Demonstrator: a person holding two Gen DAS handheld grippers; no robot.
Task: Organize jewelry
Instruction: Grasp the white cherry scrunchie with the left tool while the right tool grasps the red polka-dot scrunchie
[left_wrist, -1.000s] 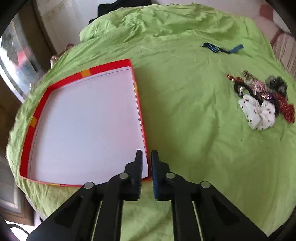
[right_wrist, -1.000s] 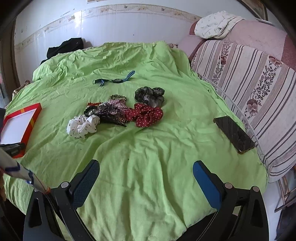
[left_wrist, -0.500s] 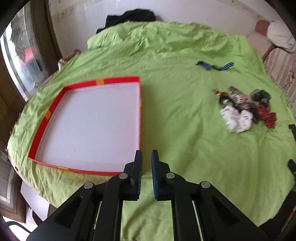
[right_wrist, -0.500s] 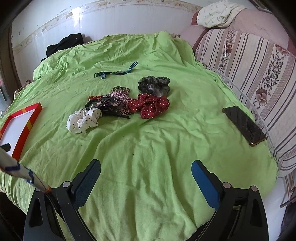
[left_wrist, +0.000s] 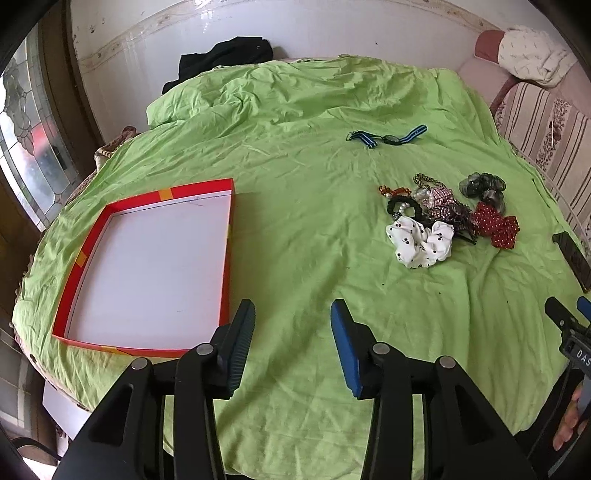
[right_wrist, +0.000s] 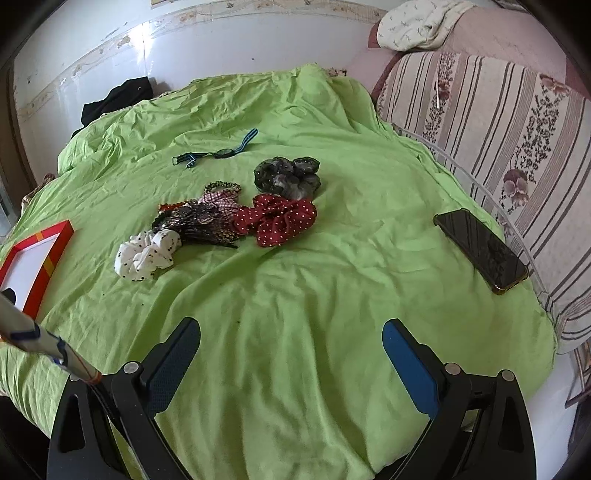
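While nothing has yet been sorted, the bed (left_wrist: 295, 206) under its green sheet carries everything, and both tools hang over its near edge. Its largest item, the red tray (left_wrist: 79, 258) at about nine o'clock in the left view, lies bare, probably set there to receive the pieces. Well apart, toward two o'clock, sits the pile (left_wrist: 439, 206): a white scrunchie (left_wrist: 421, 240) nearest, a red one (left_wrist: 495, 225), a grey one (left_wrist: 482, 186), with beaded pieces tangled between. A watch (left_wrist: 386, 138) lies alone beyond, at one o'clock. A phone (right_wrist: 480, 251) rests near the right edge, likely kept aside. The left tool (left_wrist: 291, 339) is released, its jaws opening with nothing between them; the right tool (right_wrist: 291, 362) gapes wide and bare, aimed toward the pile.
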